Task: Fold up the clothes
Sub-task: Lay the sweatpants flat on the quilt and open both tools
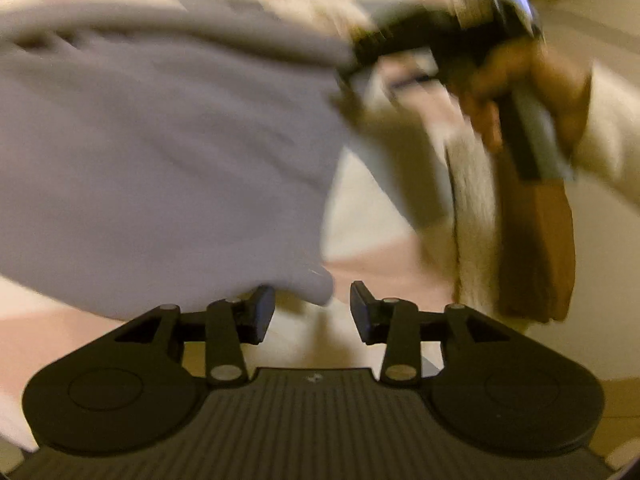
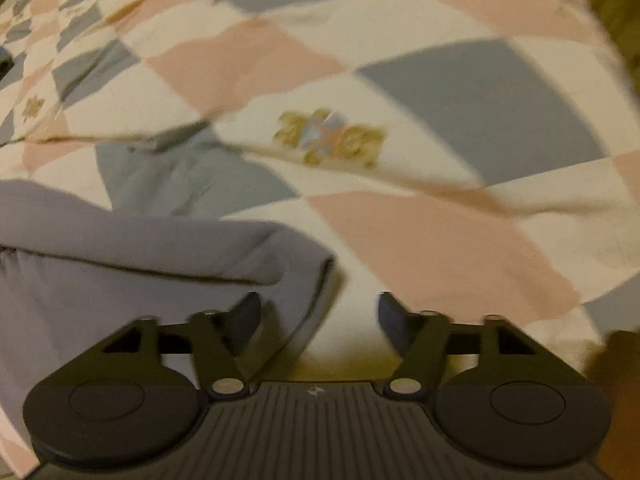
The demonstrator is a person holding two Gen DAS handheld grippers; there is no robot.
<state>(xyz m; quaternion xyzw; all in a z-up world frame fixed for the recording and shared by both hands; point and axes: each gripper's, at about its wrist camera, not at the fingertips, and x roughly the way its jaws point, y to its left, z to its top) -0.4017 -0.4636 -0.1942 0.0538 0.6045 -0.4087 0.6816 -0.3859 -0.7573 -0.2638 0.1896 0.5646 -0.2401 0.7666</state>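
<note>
Lavender-grey garment [image 2: 120, 248] lies on the checked bedspread [image 2: 400, 92], folded edge running crosswise. Its corner sits just left of the right tongs [image 2: 320, 312], spread, holding nothing. Left tongs [image 1: 312, 308] also spread, garment's corner at their mouth, unpinched.

The lavender-grey cloth garment [image 1: 160, 152] looks soft, matt and smooth. The diamond-patterned pink, grey and cream bedspread [image 2: 420, 92] is matt woven fabric. Both grippers [image 1: 312, 312] [image 2: 320, 320] are matt black plastic, ribbed bodies, dull metal pivot pins.
</note>
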